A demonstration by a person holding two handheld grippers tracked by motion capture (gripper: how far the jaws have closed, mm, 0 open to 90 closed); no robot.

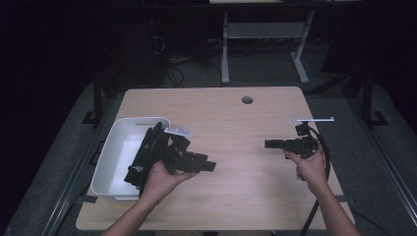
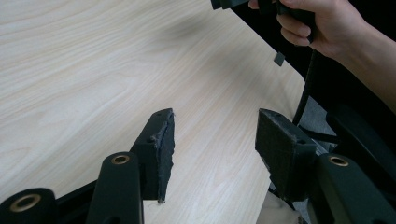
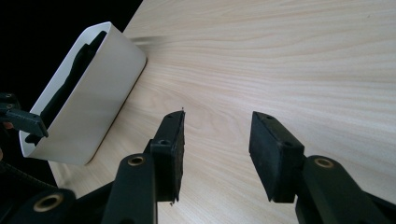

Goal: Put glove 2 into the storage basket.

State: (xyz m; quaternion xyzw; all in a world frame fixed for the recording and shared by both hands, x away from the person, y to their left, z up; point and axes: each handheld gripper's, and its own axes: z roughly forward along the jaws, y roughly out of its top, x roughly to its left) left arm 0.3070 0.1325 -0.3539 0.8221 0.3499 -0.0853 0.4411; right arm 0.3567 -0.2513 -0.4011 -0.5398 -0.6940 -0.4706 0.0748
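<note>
A white bin stands on the left part of the light wooden table. Black, glove-like items lie in it and over its right wall; in the right gripper view they show as a dark shape inside the bin. My left gripper hovers just right of the bin, pointing right, open with bare table between its pads. My right gripper is at the right side, pointing left toward the bin, open with nothing between its pads.
A round cable hole sits near the table's far edge. The right gripper's cable trails off the near right edge. A desk frame stands on the dark floor behind the table. The other hand shows in the left gripper view.
</note>
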